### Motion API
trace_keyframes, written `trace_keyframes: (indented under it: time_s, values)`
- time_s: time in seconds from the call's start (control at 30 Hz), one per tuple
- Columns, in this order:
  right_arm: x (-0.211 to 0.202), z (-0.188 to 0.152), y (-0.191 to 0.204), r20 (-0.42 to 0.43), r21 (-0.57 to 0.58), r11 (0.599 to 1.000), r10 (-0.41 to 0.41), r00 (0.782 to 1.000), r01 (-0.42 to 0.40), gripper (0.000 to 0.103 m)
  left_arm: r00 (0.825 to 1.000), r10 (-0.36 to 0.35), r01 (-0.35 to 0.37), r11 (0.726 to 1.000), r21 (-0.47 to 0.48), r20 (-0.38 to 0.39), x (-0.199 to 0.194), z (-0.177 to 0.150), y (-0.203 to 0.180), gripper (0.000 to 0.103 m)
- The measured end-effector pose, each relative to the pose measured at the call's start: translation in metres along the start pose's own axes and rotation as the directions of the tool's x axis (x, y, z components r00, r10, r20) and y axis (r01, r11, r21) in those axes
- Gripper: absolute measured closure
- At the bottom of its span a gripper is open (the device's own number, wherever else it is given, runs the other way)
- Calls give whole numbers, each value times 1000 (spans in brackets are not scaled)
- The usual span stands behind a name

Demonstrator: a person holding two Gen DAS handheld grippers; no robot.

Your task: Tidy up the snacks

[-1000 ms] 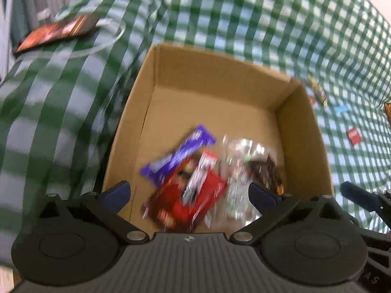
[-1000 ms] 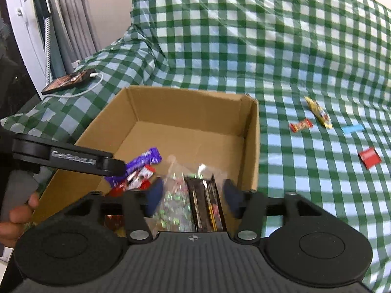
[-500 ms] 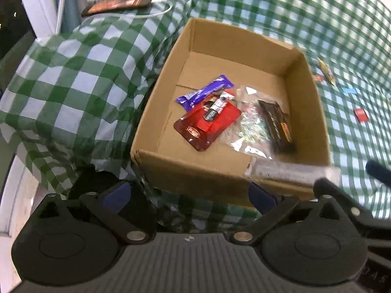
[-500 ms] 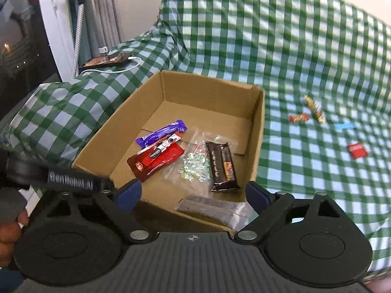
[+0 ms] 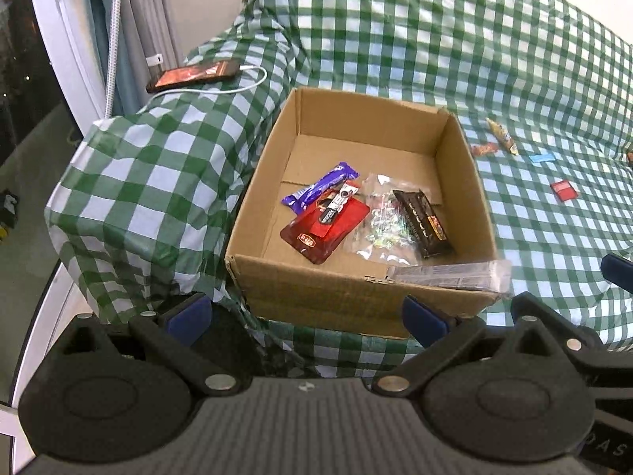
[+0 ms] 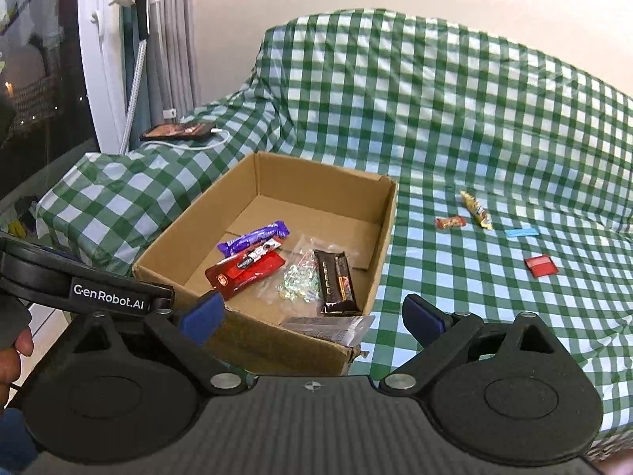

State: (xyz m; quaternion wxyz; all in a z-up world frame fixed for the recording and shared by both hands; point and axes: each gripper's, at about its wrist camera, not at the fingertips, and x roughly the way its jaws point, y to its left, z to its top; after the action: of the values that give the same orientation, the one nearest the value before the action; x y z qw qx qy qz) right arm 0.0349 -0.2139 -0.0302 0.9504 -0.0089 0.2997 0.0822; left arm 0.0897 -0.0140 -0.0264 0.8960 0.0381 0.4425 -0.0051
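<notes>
An open cardboard box (image 5: 336,297) (image 6: 277,348) sits on the green checked cloth. Inside lie a purple bar (image 5: 320,188), a red packet (image 5: 324,229), a clear candy bag (image 5: 381,221) and a dark brown bar (image 5: 421,217). A grey wrapper (image 5: 451,275) (image 6: 328,324) rests across the box's front rim. My left gripper (image 5: 306,316) hangs open in front of the box and holds nothing. My right gripper (image 6: 312,316) is open wide and empty, near the front right corner. A yellow bar (image 6: 474,209), an orange candy (image 6: 450,222), a blue piece (image 6: 521,232) and a red square packet (image 6: 541,266) lie loose on the cloth to the right.
A phone (image 5: 194,75) on a white cable lies on the cloth behind the box to the left. A white window frame and a metal pole stand at far left. The left gripper's body (image 6: 107,301) and a hand (image 6: 12,356) cross the right wrist view's left edge.
Both grippers have drawn back and up from inside the box to its front. The right jaws have widened from half open. The grey wrapper now shows on the front rim.
</notes>
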Motion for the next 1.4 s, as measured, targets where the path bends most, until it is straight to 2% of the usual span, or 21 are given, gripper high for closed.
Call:
trace_keyframes:
  time_s: [0.47,1.4]
  values:
    - [-22,-4,7,38,-16,1000,1,999,0,6,1000,2,-2,1000,-9,28,-17,-10,6,0]
    - [-11,-7,5,11,-24,1000,13,1000,-13,6,1000,16,-16,1000,-6,5,-6,-9,6,0]
